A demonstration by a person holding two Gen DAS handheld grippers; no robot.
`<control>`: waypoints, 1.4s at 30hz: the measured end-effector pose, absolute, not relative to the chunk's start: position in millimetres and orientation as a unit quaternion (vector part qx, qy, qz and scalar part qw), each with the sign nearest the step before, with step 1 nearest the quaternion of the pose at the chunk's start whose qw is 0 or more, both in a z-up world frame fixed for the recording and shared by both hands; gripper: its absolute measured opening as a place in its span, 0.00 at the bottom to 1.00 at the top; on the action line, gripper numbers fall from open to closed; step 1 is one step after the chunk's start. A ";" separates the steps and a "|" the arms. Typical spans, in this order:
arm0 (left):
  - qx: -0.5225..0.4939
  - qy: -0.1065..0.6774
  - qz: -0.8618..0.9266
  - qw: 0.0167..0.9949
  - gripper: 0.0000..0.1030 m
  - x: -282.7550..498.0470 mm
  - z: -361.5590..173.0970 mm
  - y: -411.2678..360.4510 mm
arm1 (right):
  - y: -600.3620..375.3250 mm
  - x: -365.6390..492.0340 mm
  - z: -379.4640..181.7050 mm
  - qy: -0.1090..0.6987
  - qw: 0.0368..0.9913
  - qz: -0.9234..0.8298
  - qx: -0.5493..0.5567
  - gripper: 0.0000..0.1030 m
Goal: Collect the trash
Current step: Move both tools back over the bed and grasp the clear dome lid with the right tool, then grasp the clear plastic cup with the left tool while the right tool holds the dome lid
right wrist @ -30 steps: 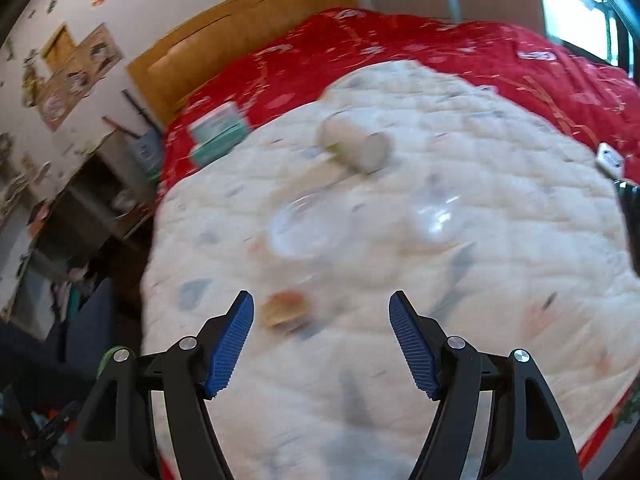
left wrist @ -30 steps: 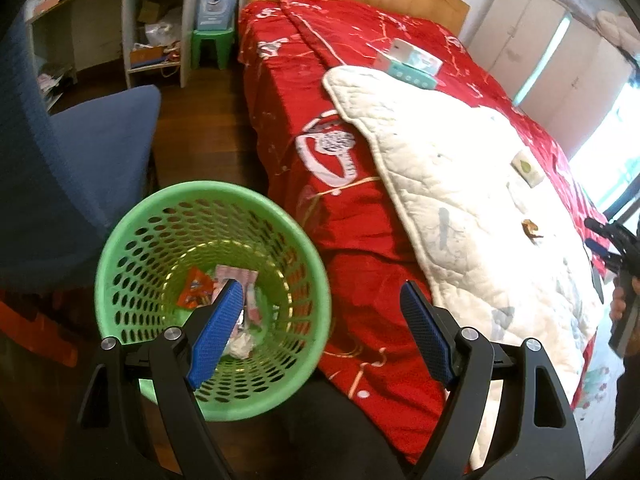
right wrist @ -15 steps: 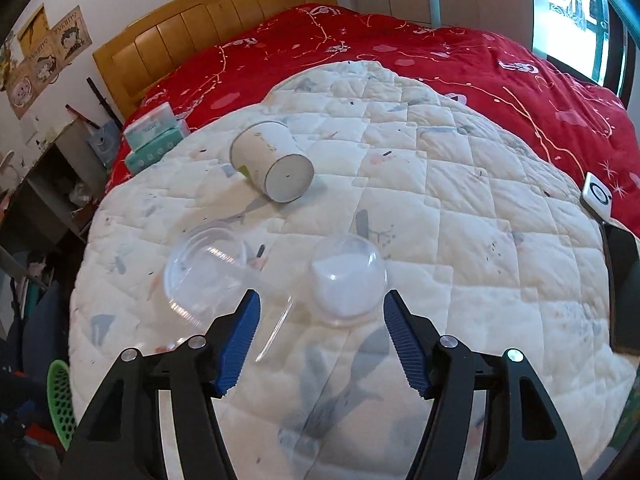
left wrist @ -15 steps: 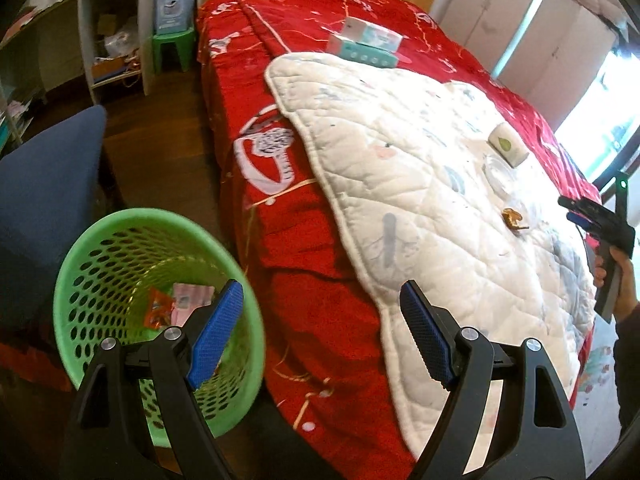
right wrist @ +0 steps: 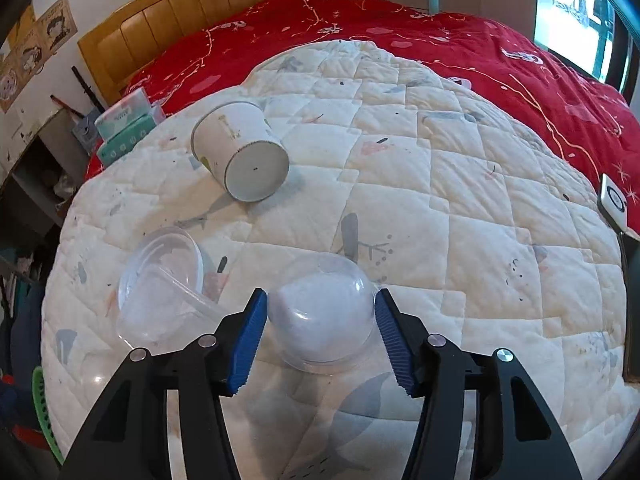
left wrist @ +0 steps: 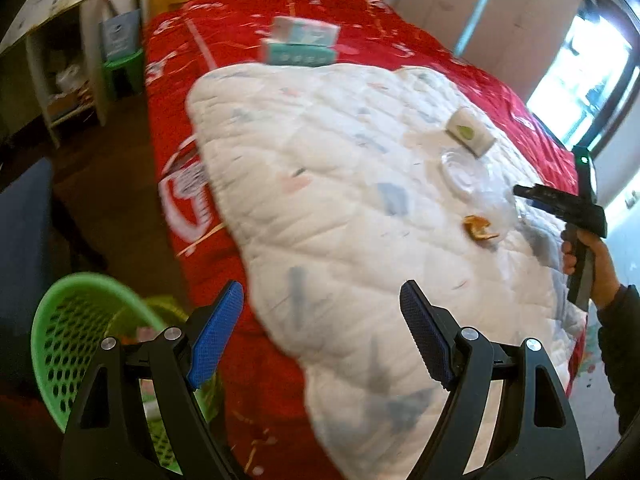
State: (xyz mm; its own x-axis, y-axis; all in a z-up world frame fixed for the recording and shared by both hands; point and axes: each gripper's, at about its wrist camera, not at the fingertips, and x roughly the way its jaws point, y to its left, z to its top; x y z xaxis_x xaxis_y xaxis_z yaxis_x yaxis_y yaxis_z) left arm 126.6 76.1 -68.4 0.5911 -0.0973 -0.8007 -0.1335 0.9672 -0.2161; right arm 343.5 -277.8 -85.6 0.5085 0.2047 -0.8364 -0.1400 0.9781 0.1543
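The left gripper (left wrist: 320,336) points down with its jaws wide apart and nothing between them. The right gripper (right wrist: 320,340) also tilts down; its jaws have just been closing. In the left view a hand (left wrist: 592,256) grips its handle, dark sleeve behind.

- The quilt (right wrist: 440,208) was white cloth, stitched in squares, soft and matt.
- The bedspread (right wrist: 460,36) under it was red cloth with a printed pattern.
- The dome lid (right wrist: 324,316) was clear, glossy plastic — so was the clear cup (right wrist: 160,280) beside it.
- The paper cup (right wrist: 240,148) looked matt, its base smooth.
- The headboard (right wrist: 192,12) was smooth, varnished wood.
- The basket (left wrist: 76,336) was green perforated plastic.
- The right gripper (right wrist: 320,336) had ribbed blue pads on matt black plastic arms.
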 end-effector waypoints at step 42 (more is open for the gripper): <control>0.084 0.433 -0.247 0.863 0.55 263.0 -90.1 -102.4 | -325.0 268.2 -38.9 0.450 0.882 0.130 0.060 0.52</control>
State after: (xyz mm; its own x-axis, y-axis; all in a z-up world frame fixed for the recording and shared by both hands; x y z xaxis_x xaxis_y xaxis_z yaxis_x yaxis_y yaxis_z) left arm 263.0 -102.4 -90.1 0.5031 -0.3531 -0.7888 0.4984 0.8642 -0.0689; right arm 268.2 -325.0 -38.9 0.5615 0.2836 -0.7773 -0.1755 0.9589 0.2230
